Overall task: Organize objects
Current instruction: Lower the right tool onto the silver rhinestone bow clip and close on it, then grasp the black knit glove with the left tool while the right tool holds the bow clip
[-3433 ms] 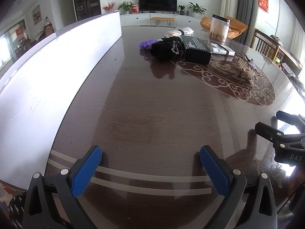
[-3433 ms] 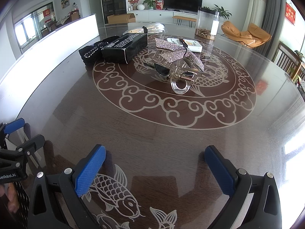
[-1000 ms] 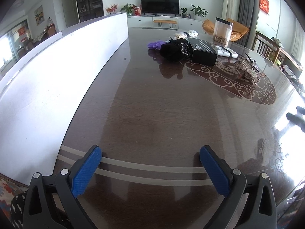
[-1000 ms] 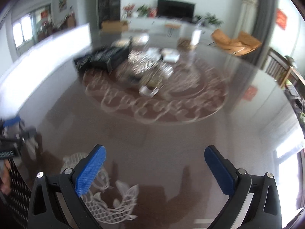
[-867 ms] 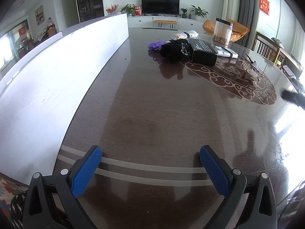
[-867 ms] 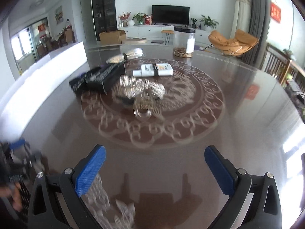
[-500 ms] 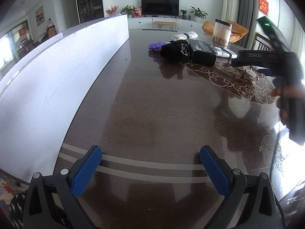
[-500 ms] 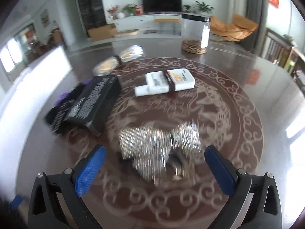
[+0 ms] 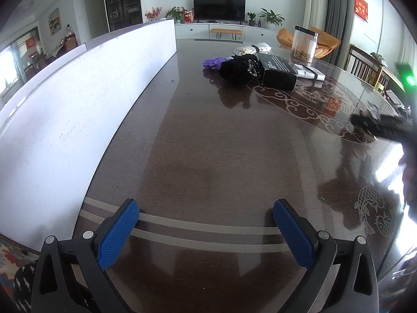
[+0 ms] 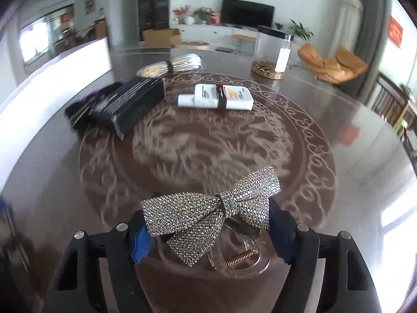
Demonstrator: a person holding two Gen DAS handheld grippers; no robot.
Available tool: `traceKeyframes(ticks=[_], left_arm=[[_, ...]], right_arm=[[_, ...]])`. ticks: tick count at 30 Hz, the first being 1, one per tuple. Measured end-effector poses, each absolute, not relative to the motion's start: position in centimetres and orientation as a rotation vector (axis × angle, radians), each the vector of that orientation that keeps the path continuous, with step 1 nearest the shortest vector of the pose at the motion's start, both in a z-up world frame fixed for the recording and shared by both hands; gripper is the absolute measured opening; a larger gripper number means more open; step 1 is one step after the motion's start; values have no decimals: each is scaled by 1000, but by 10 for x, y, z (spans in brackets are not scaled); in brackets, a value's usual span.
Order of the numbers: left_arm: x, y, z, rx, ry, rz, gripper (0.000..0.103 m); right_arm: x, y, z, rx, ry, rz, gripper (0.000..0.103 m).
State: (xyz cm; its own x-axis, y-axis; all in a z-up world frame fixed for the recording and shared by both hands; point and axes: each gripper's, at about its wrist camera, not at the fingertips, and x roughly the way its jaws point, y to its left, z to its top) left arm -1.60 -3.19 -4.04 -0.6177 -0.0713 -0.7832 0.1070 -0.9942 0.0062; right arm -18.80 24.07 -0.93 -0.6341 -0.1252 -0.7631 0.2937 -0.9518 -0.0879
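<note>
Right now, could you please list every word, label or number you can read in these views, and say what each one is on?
No text can be read.
black box: white print on its top, too small and blurred.
white packet: dark lines and an orange patch, unreadable.
clear jar: white label, no readable print.
red wall hanging: gold characters, too small.

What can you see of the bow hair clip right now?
The hair clip is a clear plastic claw with a brass-coloured coil spring showing at its near end, topped by a bow covered in small silver rhinestones and pinched at a dark centre knot. It lies flat on the table, bow up, inside the dragon medallion. It sits between the open fingers of the right gripper; whether the pads touch it is hidden by the bow's wings.
</note>
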Motion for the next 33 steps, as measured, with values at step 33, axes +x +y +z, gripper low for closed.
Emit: traceKeyframes(ticks=[33], left_arm=[[-24, -34, -38, 1426, 75, -2699, 103]], right_arm=[[-180, 271, -24, 1314, 225, -2588, 102]])
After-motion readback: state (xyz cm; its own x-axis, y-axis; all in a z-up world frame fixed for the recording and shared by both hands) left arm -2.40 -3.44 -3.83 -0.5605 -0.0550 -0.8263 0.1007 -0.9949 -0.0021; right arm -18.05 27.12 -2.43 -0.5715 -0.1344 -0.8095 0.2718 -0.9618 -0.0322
